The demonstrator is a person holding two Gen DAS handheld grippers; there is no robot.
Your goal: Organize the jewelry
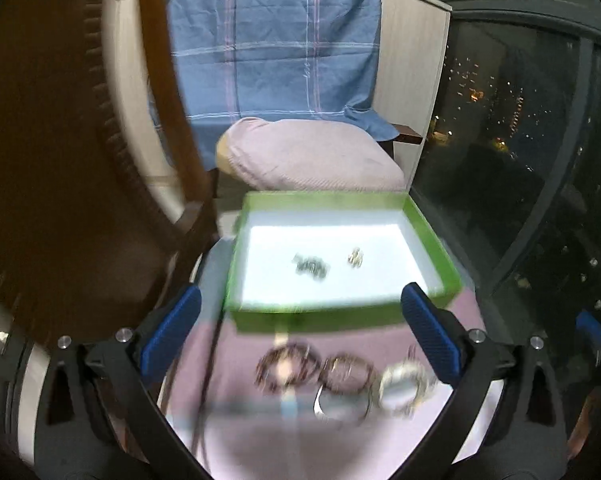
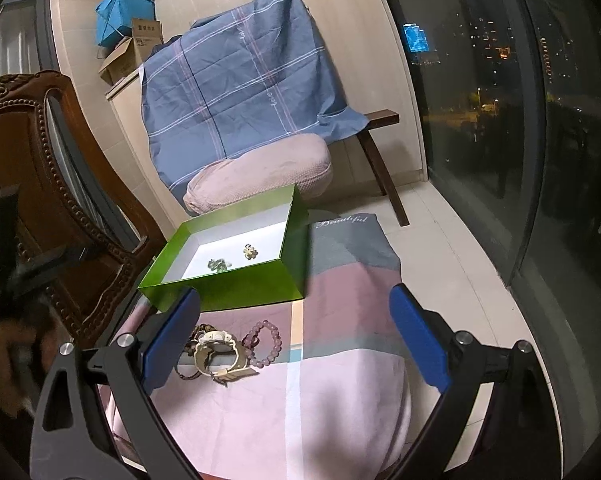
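Observation:
A green box [image 1: 340, 318] [image 2: 228, 292] with a white inside stands on a pink cloth. In it lie a dark green piece [image 1: 310, 266] [image 2: 219, 265] and a small gold piece [image 1: 355, 257] [image 2: 250, 252]. In front of the box lie several bracelets: a dark beaded one [image 1: 286, 368], a brown one [image 1: 346, 372], a pale one [image 1: 406, 386] and a silver bangle [image 1: 336, 408]. The right wrist view shows a cream watch [image 2: 220, 354] and a pink bead bracelet [image 2: 266, 340]. My left gripper [image 1: 300, 332] is open above the bracelets. My right gripper [image 2: 296, 336] is open and empty, right of the watch.
A carved wooden chair [image 2: 60, 200] stands at the left. Behind the box are a pink cushion [image 2: 260, 176] and a blue checked cloth [image 2: 240, 88] over a bench. A dark window [image 2: 500, 120] runs along the right. The left gripper's handle and a hand [image 2: 8, 344] show at the left.

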